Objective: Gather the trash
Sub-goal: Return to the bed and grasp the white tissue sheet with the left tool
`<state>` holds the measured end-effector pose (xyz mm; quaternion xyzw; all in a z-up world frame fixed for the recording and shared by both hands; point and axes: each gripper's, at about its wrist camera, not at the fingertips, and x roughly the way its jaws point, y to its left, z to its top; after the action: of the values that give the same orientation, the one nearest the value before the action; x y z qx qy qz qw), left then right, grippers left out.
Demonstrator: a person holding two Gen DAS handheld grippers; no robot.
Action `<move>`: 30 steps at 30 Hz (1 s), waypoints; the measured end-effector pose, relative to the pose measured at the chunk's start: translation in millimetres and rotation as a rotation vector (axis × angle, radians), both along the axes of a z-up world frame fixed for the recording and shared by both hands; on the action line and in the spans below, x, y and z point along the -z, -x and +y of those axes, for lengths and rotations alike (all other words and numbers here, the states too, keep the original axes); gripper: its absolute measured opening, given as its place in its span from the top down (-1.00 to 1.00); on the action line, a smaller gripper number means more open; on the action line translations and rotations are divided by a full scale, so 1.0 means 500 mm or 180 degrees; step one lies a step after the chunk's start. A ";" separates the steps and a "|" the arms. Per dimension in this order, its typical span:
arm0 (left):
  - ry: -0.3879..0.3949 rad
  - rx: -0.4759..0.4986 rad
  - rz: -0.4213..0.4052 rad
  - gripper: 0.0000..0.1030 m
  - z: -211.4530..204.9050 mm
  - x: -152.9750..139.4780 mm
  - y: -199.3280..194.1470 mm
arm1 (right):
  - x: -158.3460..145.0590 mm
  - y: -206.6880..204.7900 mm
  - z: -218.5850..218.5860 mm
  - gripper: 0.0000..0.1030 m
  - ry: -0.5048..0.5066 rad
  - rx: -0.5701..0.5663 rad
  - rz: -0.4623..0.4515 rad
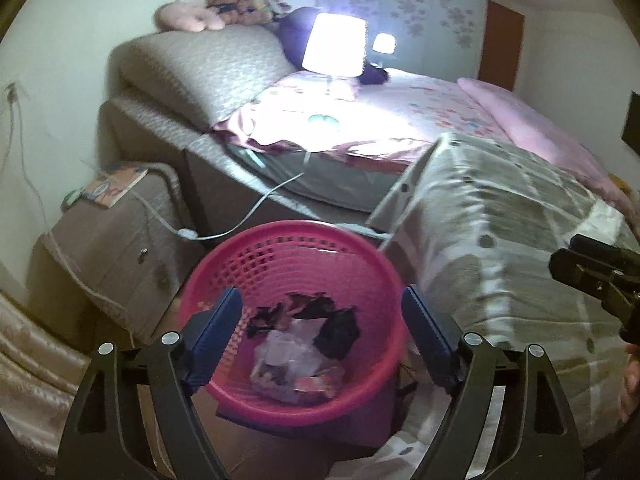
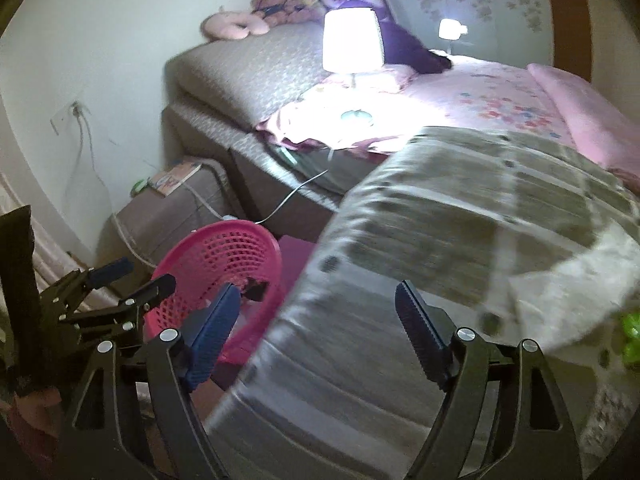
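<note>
lit lamp (image 1: 334, 46) and grey blanket (image 1: 496, 232) on the bed (image 1: 432, 100).

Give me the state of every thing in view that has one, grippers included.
left gripper: open, nothing between the pads, above the bin
right gripper: open, empty, over the blanket
pink bin: upright, partly filled with trash
lamp: on, standing on the bed
checked blanket: draped over the bed edge
book: closed, flat on the nightstand
white cable: hanging from the bed

The dim room is lit by a glaring lamp (image 1: 334, 46); edges are fisheye-bent, and the blanket (image 2: 440, 216) is blurred.
</note>
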<state>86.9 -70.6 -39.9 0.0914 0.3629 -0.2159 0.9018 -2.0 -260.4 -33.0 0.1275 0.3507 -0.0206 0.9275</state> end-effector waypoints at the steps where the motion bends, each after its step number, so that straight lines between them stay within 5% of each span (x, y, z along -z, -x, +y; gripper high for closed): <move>1: -0.0001 0.0045 -0.0006 -0.53 -0.007 0.000 0.006 | -0.001 0.014 -0.008 -0.50 0.0014 0.0035 -0.0013; 19: -0.0132 0.1279 -0.0127 -0.53 -0.245 -0.022 0.142 | 0.049 0.295 -0.239 -0.55 0.0206 0.1194 0.0037; 30: -0.0238 0.1907 -0.0053 -0.53 -0.436 -0.016 0.168 | 0.073 0.347 -0.274 -0.56 0.0103 0.1329 0.0016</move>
<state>3.0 -288.8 -32.0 0.2293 0.3201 -0.4581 0.7969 -175.5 -397.3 -69.4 0.1825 0.3186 -0.2184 0.9042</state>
